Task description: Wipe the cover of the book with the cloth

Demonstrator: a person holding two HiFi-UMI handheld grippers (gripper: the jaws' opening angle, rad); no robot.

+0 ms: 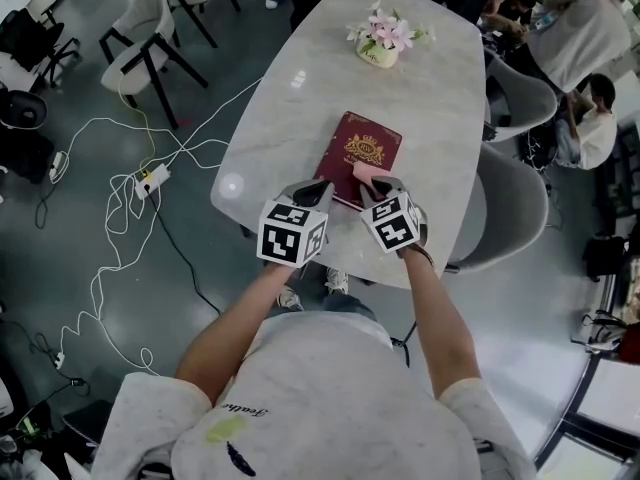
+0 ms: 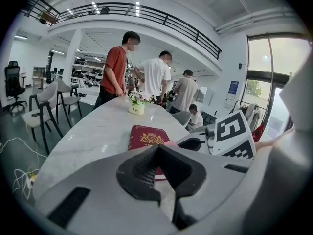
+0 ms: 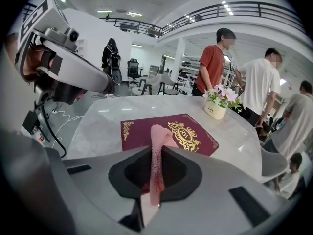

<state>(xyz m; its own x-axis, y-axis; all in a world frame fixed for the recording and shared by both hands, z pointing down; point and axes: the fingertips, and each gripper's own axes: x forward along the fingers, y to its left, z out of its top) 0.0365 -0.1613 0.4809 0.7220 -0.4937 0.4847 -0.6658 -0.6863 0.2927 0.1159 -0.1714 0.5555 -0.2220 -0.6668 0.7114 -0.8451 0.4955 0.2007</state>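
A maroon book (image 1: 364, 150) with a gold crest lies flat on the marble table (image 1: 300, 88). My right gripper (image 1: 377, 185) is shut on a pink cloth (image 1: 364, 173), which hangs over the book's near edge. In the right gripper view the cloth (image 3: 159, 136) stands up between the jaws of the right gripper (image 3: 157, 148), in front of the book (image 3: 176, 129). My left gripper (image 1: 318, 189) sits just left of it at the book's near left corner, shut with nothing in it. The left gripper view shows its jaw tips (image 2: 159, 148) closed before the book (image 2: 146, 136).
A small pot of pink flowers (image 1: 380, 42) stands at the table's far end. People stand and sit beyond it. Grey chairs (image 1: 515, 208) flank the table on the right, others (image 1: 150, 38) on the left. White cables and a power strip (image 1: 150, 179) lie on the floor.
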